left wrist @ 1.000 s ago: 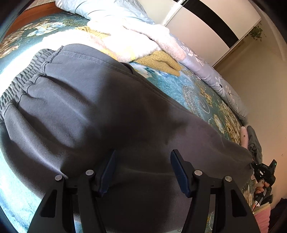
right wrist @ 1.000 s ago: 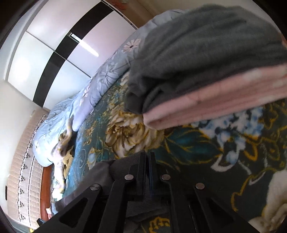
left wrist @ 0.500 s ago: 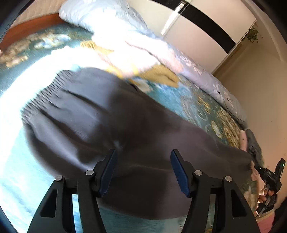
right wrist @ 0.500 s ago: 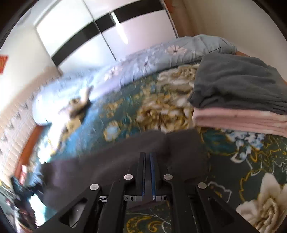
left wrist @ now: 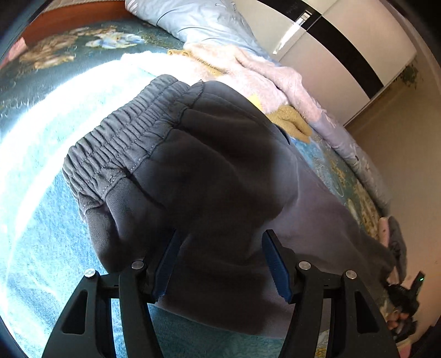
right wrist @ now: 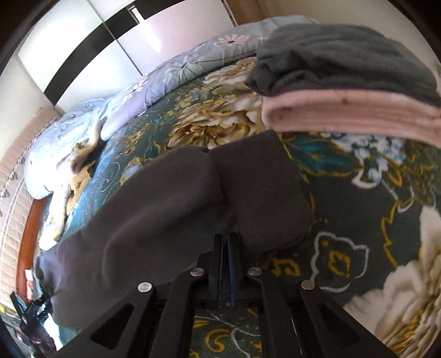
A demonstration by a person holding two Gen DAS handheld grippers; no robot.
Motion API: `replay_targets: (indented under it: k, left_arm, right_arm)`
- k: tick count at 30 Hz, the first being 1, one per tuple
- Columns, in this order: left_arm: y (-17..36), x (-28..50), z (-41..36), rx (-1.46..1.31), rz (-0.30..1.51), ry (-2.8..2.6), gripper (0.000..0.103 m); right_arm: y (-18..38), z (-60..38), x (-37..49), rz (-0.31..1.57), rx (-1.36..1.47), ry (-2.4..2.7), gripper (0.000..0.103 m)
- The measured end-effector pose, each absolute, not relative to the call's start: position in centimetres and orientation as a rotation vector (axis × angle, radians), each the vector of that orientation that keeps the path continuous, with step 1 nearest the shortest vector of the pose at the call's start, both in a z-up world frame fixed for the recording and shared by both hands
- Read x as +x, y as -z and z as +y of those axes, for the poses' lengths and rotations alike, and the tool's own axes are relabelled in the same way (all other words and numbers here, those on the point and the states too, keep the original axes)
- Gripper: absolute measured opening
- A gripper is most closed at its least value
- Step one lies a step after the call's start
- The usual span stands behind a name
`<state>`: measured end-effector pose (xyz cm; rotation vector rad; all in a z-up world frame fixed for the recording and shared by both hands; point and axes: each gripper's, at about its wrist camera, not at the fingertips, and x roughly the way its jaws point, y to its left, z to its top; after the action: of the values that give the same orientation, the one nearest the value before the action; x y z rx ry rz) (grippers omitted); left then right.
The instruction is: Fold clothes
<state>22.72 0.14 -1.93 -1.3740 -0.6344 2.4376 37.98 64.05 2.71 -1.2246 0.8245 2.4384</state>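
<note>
Dark grey sweatpants (left wrist: 220,165) stretch across the floral bed cover (right wrist: 358,220) between my two grippers. The elastic waistband (left wrist: 124,143) is bunched up at the left. My left gripper (left wrist: 220,253) has its jaws wide, closed on a thick hump of the pants near the waist. At the other end, my right gripper (right wrist: 226,239) is shut on the pants (right wrist: 151,214) at the leg end, beside the ribbed cuff (right wrist: 261,192), and the fabric hides its fingertips.
A folded grey garment (right wrist: 344,55) lies on a folded pink one (right wrist: 344,110) just beyond the cuff. Loose pink fluffy (left wrist: 261,74) and yellow (left wrist: 292,124) clothes lie past the waistband. A light blue quilt (left wrist: 198,24) runs along the bed's far side below a white wardrobe (left wrist: 344,55).
The waist end, spread flat before, has bunched into a hump and drawn in toward my left gripper. My right gripper has swung and rolled with the leg end, and the cuff now shows beside it.
</note>
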Motion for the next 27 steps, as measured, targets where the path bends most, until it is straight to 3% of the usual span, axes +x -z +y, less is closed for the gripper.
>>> replay_targets:
  k: [8,15,18,20,21,22,27]
  left_arm:
    - [2.5,23.1,-0.6,-1.358,-0.722,-2.415,0.063]
    - [-0.6,25.3,1.7,-1.298,-0.629,-2.416,0.063]
    - [-1.9,25.9,4.3,-1.261,-0.552,-2.376,0.063]
    - [-2.0,26.4,6.3,-1.252,-0.509,-2.333,0.063]
    - [-2.0,26.5,7.2,-1.250,-0.491,-2.312,0.063]
    - [-2.0,26.6,8.0,-1.253,-0.475,-2.294,0.063]
    - [-0.7,26.7,12.0,-1.311,-0.393,-2.241,0.063]
  right_arm:
    - [-1.9,64.7,38.7,0.946,-1.207,-2.400,0.003]
    - [-3.5,63.6,39.1,0.910,-1.188,-2.407,0.006]
    - [-5.3,64.0,40.7,0.982,-1.068,-2.451,0.009]
    - [-6.1,64.8,42.0,1.044,-0.971,-2.458,0.028]
    - [-6.4,65.7,43.3,1.095,-0.901,-2.446,0.053]
    - [-6.5,66.3,44.0,1.136,-0.866,-2.427,0.065]
    - [-3.7,68.5,46.0,1.445,-0.827,-2.343,0.065]
